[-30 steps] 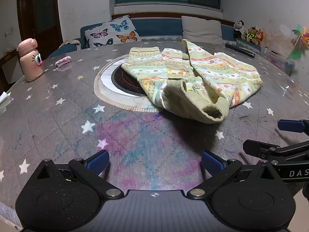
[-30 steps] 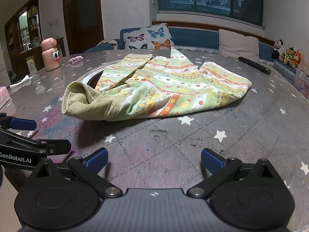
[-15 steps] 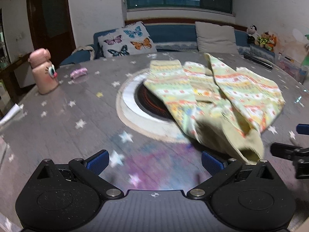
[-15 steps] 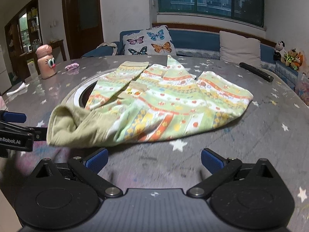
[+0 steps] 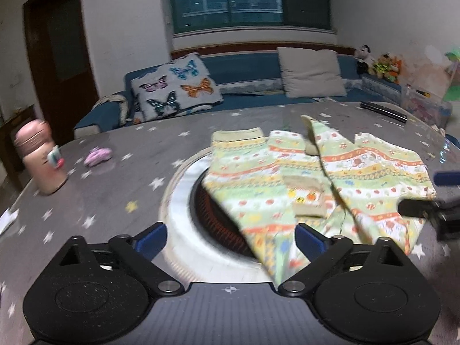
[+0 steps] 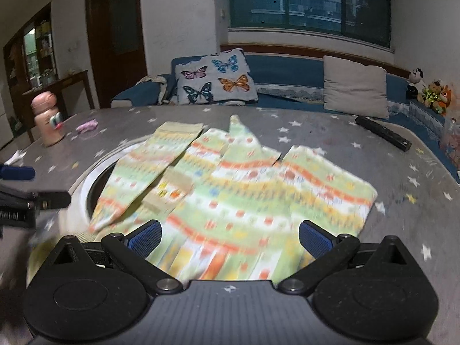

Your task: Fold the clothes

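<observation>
Grey, star-speckled worktop (image 5: 115,201) fills the foreground, with a blue sofa and a butterfly cushion (image 6: 214,79) behind it under a dark window. And right in the middle lies the garment (image 6: 244,189), a little green, yellow and orange striped piece, spread across the worktop and partly covering the round recessed burner ring (image 5: 184,201). Its long axis runs from the near edge away toward the sofa: one sleeve (image 5: 238,155) reaches out to the far left, ending in a plain beige cuff, while a pointed fold stands up near the far middle. The wider panel lies off to the right.

Left claw (image 5: 230,237) now: fingers spread wide, blue pads well apart, nothing between them. It hangs over the near edge of the burner ring, and the garment's near hem sits just by its right pad. Right claw (image 6: 230,237) matches it, wide open and empty-handed, low over the near hem of the garment, cloth showing in the gap between the pads. The near cloth is blurred, so I can't say whether either claw touches it.

Off to the left, a pink bottle (image 5: 41,159) stands upright with a small pink item (image 5: 97,155) lying beside it. A black remote (image 6: 383,136) rests at the far right, well apart from the garment.
</observation>
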Tool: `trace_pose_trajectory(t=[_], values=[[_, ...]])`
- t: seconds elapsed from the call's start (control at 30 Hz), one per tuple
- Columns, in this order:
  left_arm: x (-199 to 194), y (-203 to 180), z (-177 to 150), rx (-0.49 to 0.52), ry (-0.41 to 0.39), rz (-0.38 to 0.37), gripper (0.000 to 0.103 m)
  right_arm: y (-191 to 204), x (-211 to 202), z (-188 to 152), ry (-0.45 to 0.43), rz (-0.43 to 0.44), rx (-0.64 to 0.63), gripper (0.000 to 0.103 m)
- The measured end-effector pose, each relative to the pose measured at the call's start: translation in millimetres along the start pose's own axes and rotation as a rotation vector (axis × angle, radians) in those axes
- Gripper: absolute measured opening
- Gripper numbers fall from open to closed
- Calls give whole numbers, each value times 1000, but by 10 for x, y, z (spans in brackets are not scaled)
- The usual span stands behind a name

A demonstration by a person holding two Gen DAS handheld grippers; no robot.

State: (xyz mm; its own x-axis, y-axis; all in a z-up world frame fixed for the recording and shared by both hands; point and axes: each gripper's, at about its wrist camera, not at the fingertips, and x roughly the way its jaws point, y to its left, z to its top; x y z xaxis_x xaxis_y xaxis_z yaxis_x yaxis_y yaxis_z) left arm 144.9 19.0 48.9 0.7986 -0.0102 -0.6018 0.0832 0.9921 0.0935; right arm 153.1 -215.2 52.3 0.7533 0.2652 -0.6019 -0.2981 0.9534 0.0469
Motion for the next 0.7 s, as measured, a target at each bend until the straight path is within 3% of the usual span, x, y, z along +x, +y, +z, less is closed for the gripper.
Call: trace_pose_trajectory(t=[0.13,0.27,0.57,0.7], values=[[277,-125,118,48,10,-41,82,-130,260,210,6,-3,19,96],[578,-207,250,84,18,-69,80,-250,555,382,22,-5,43,92],[1197,-204,555,39,53,-86,77,-382,1265,693,46,-8,43,75],[1432,-205,630,20,92,-96,70,-415,1491,742,66,4,53,62]])
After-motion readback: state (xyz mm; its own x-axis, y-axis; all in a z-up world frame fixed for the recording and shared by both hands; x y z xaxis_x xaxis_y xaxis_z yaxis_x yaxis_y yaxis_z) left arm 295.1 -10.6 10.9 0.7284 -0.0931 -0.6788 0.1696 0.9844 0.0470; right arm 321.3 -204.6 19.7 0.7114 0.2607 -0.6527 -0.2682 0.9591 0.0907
